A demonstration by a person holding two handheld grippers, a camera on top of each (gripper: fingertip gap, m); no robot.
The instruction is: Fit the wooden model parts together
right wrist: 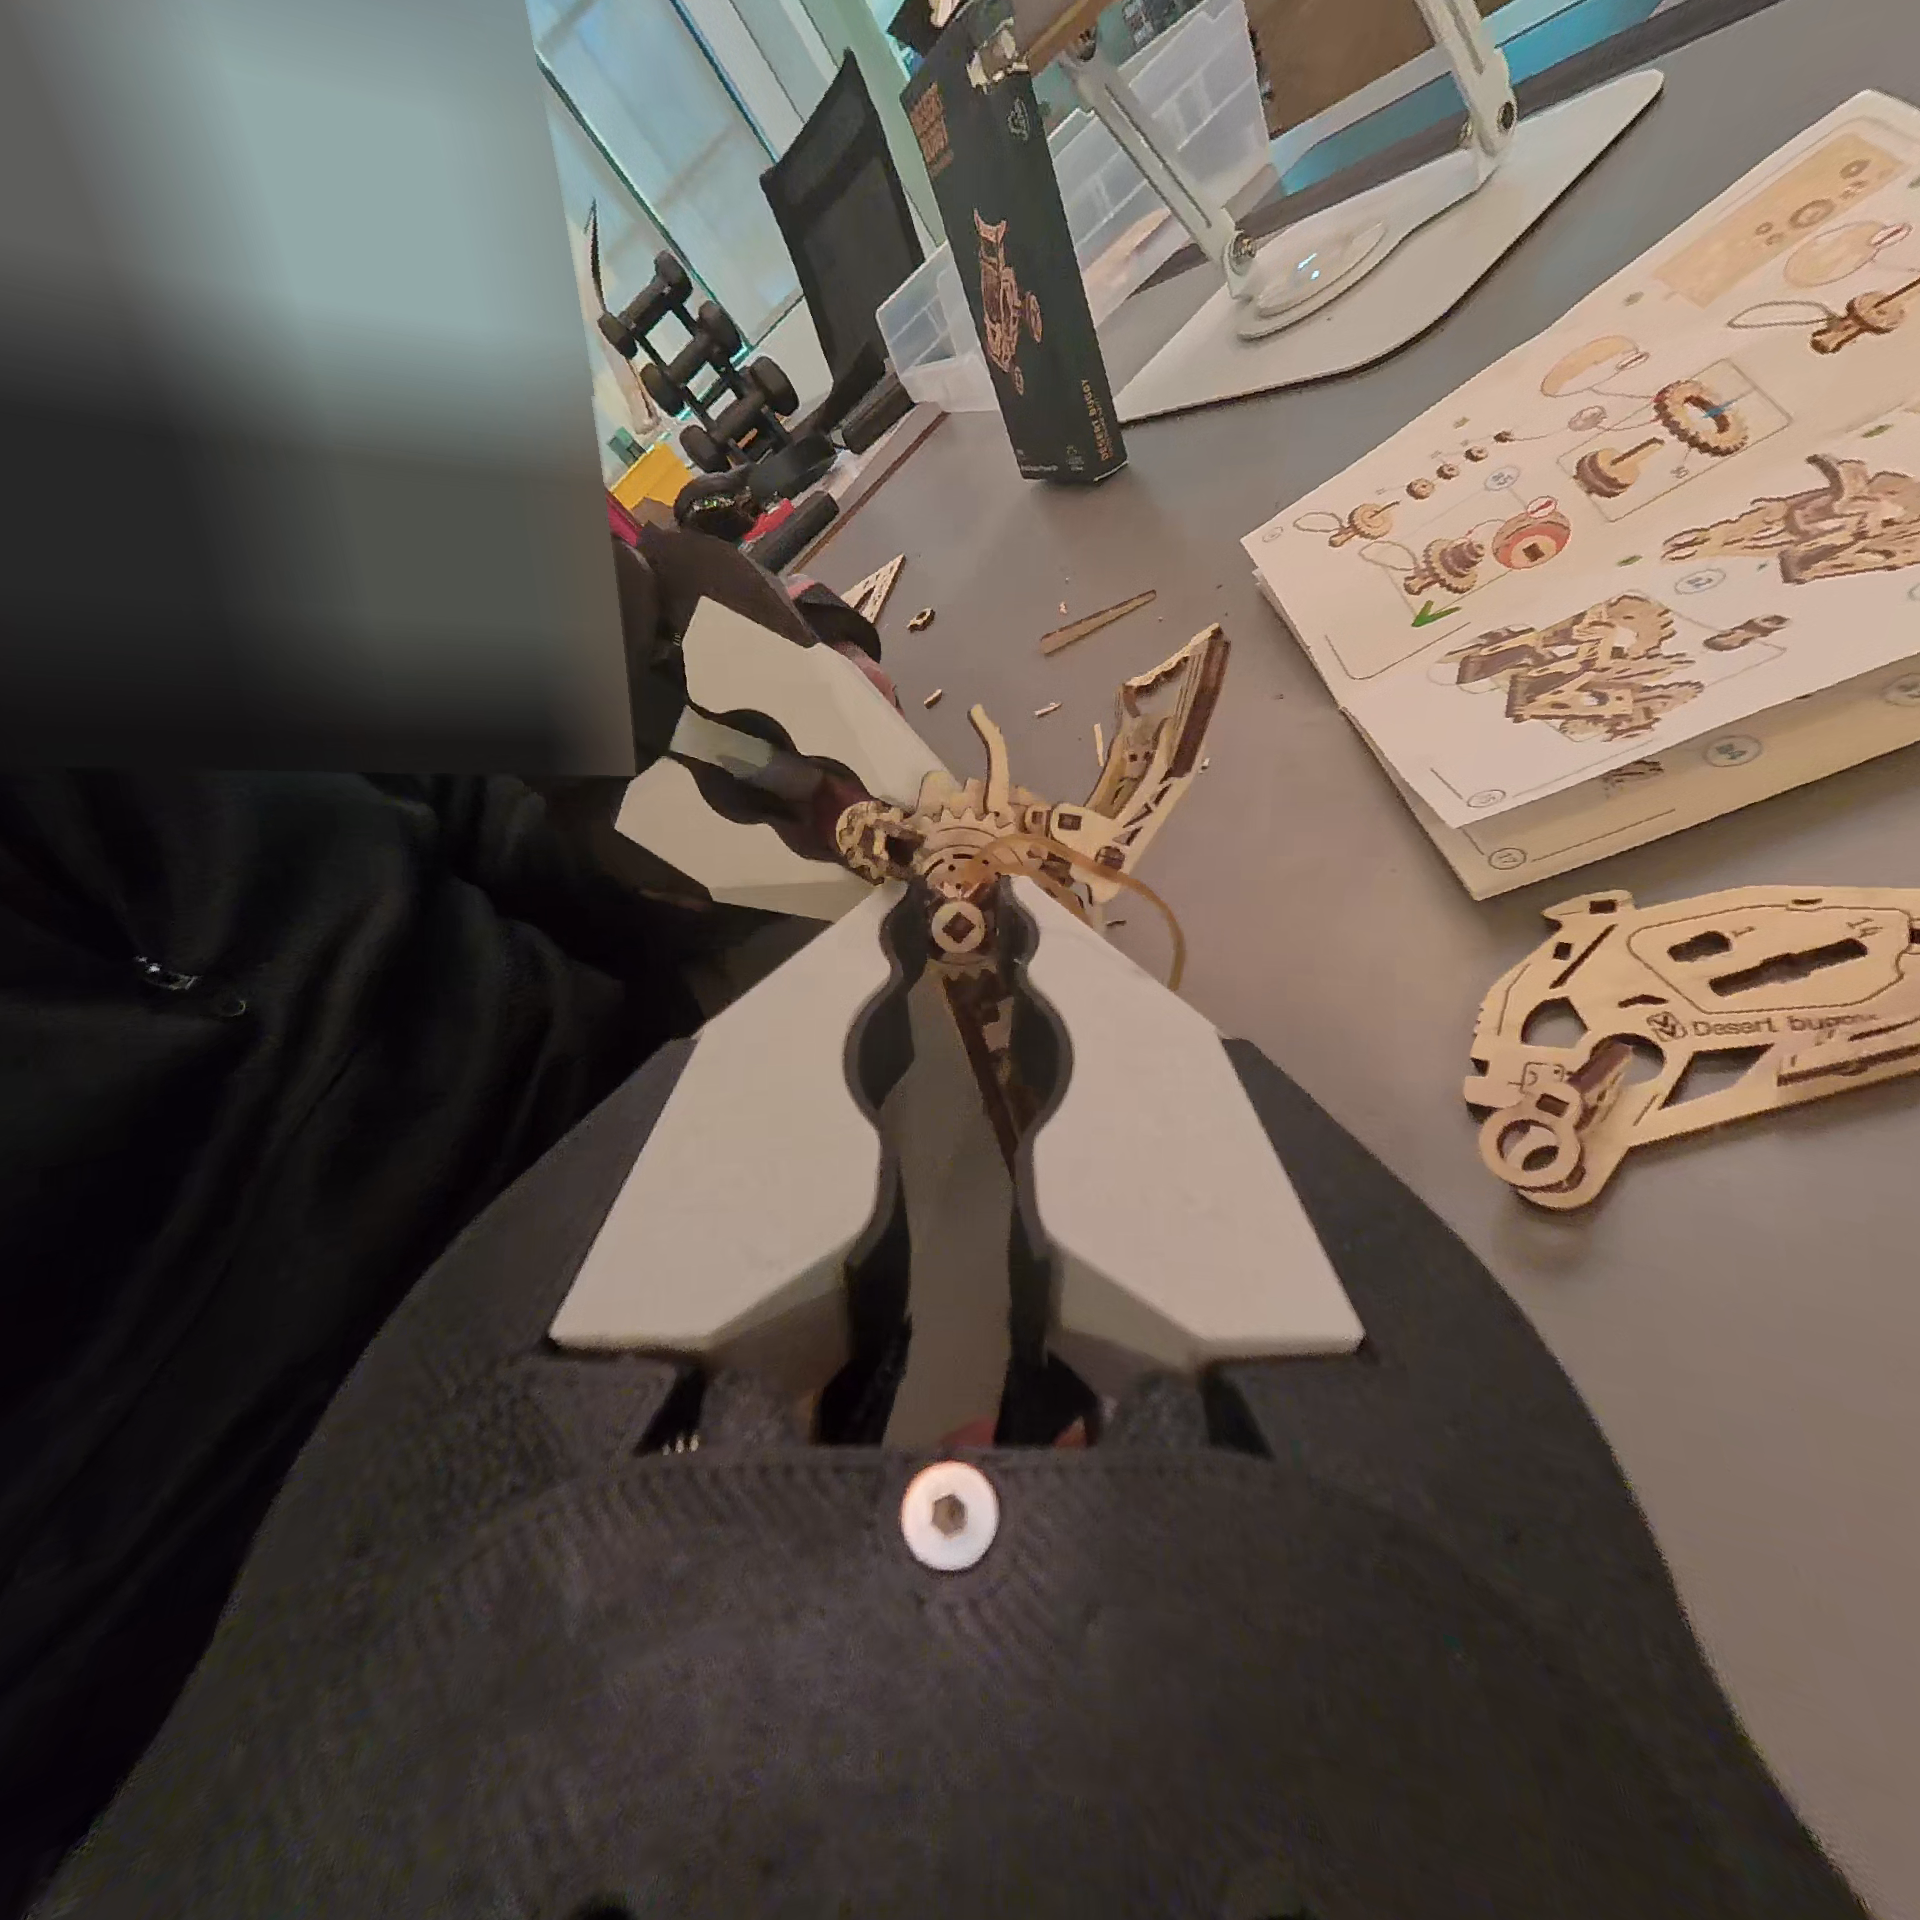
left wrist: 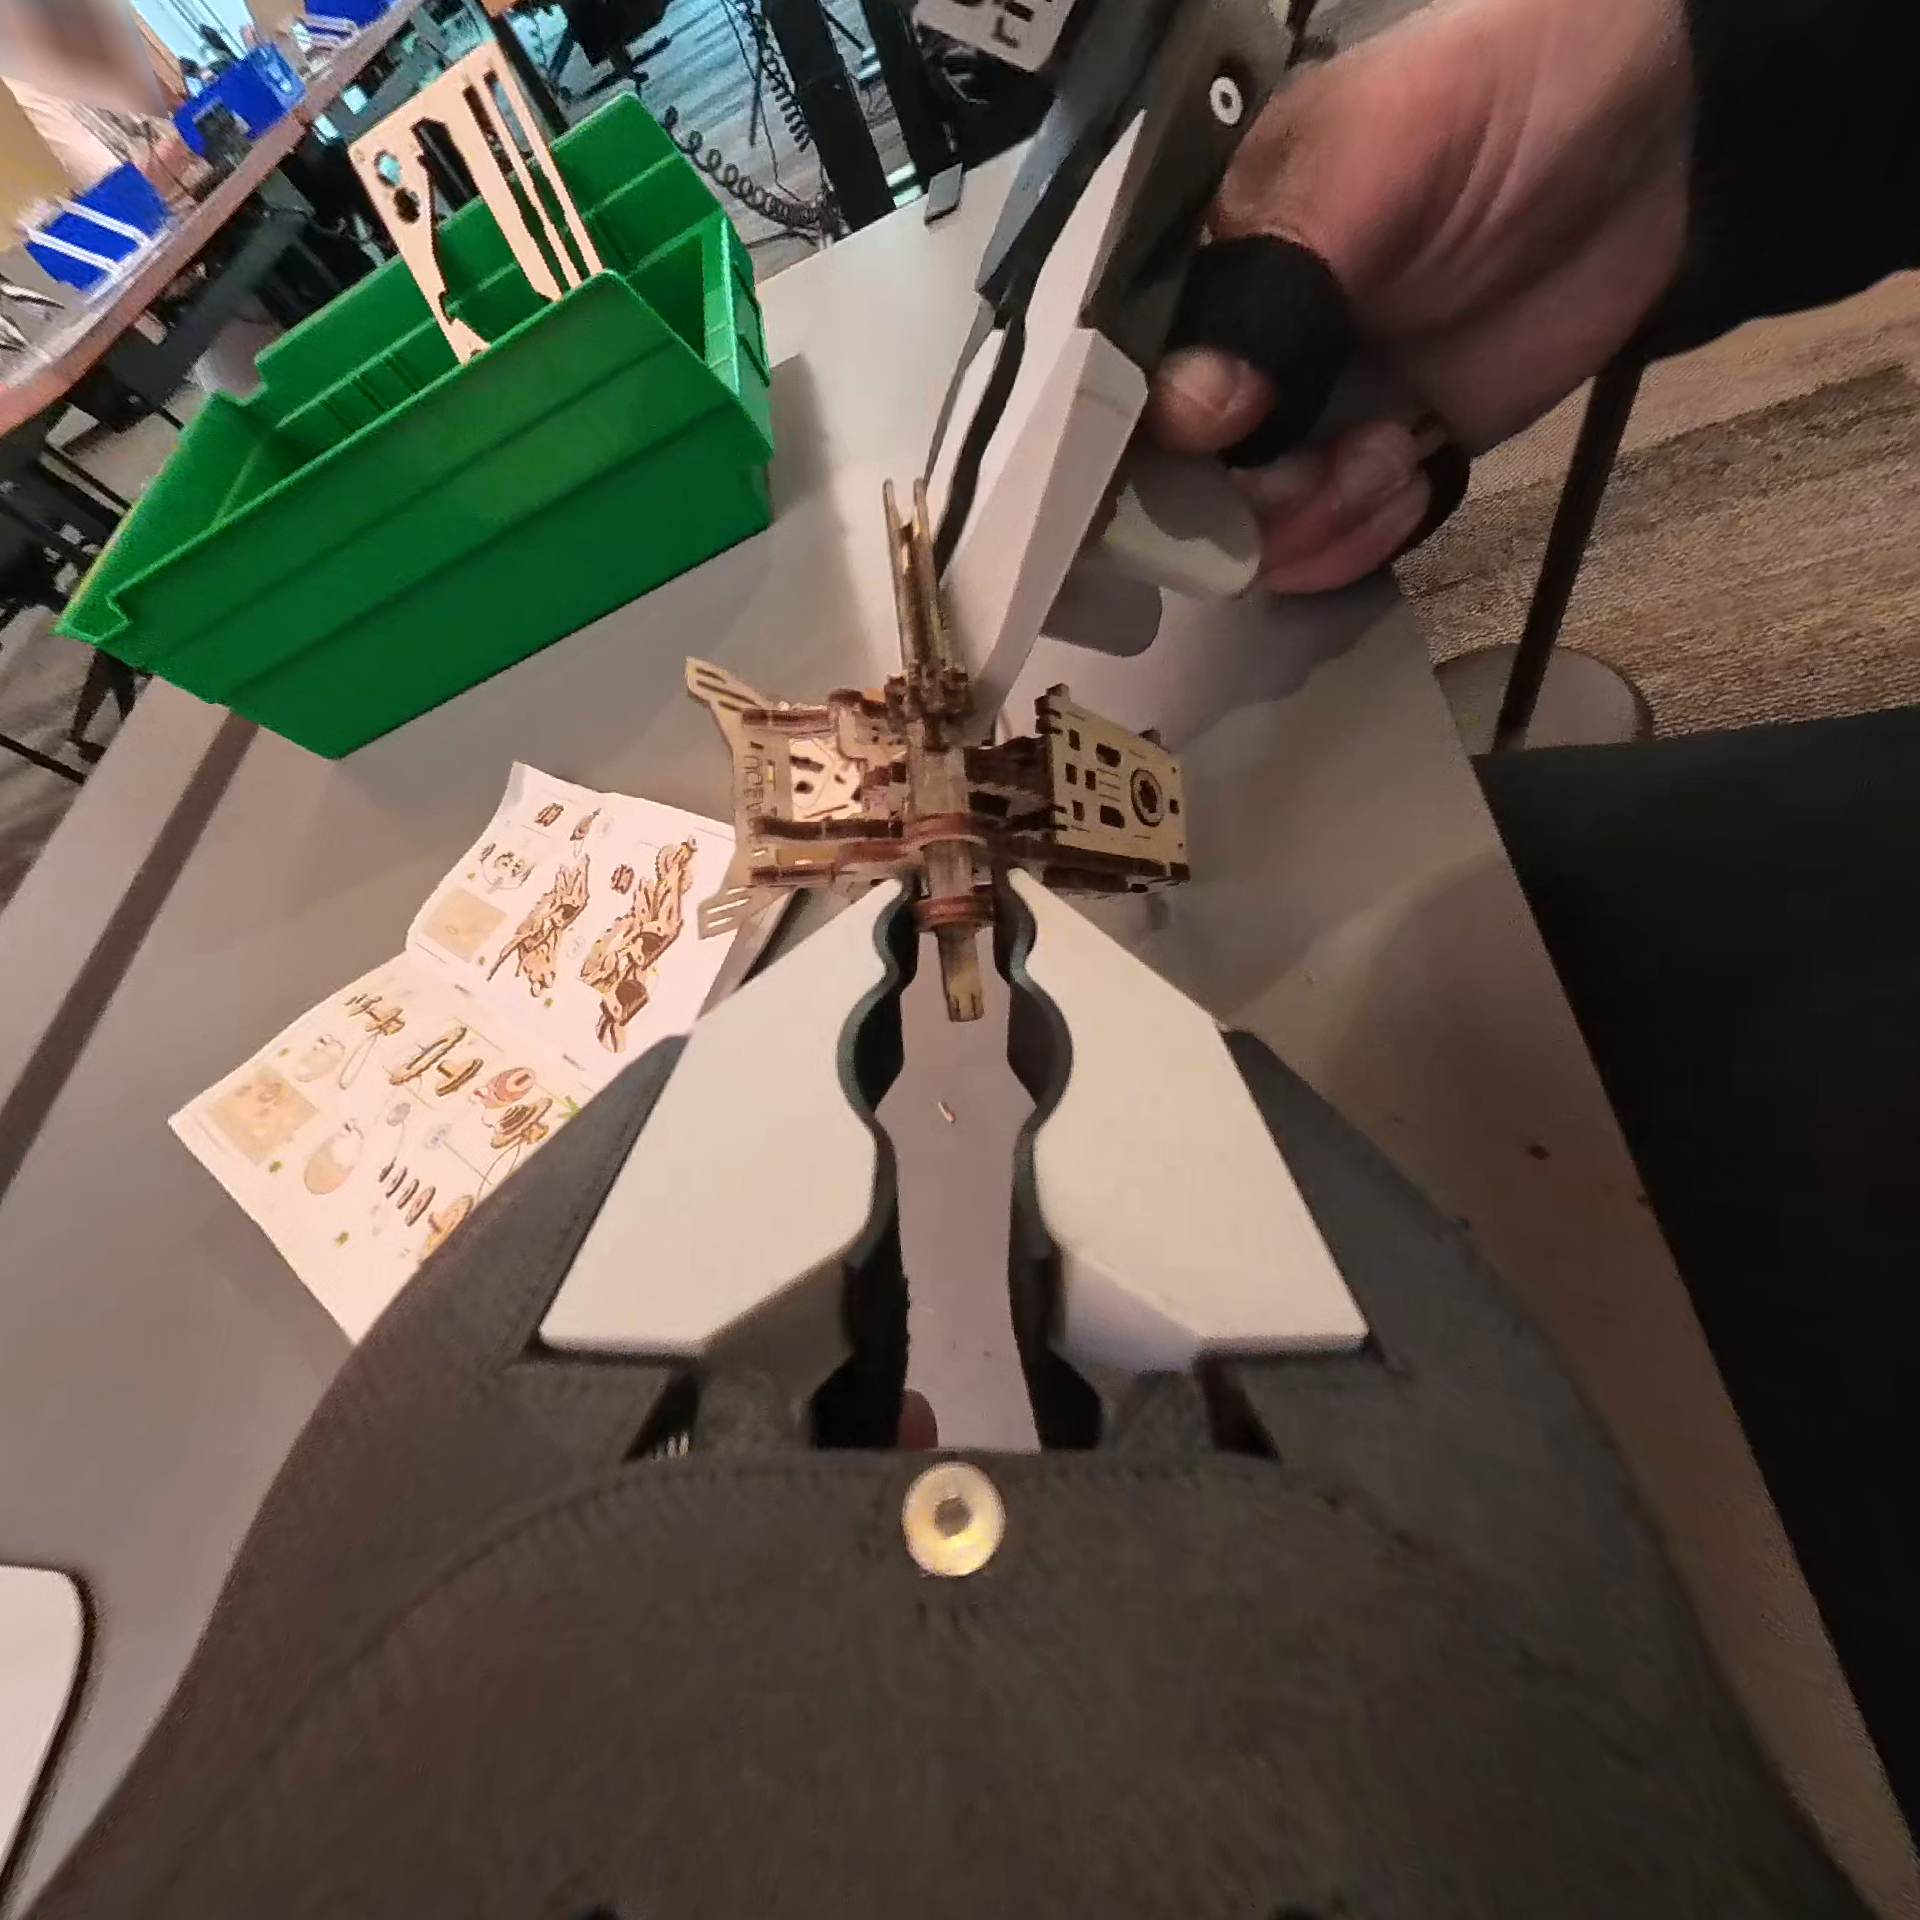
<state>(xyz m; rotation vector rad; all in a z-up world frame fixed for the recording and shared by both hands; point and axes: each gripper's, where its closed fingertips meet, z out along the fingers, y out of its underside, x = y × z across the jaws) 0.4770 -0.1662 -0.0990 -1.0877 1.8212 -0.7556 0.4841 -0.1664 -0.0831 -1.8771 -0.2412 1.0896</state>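
Wooden model assembly (left wrist: 935,800) is hanging mid-frame above the grey table (left wrist: 1351,1018), with the left gripper (left wrist: 956,914) pinching its axle stub and the right gripper (right wrist: 961,925) clamping a geared plate edge-on; both are closed on it. Thin laser-cut tabs could be snapping if the two grips are twisting against each other; the actual joint is hiding behind fingertips, and the loose rubber band (right wrist: 1132,894) is looking ready to snag.

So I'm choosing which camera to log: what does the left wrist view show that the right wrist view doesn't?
Only the left wrist view: a green bin with a cut-out wooden sheet standing in it, and the hand on the right gripper.

Only the right wrist view: a flat wooden side panel lying on the table, a dark box and a white stand.

Both: the wooden model clamped between both grippers, the left gripper, and the instruction booklet.
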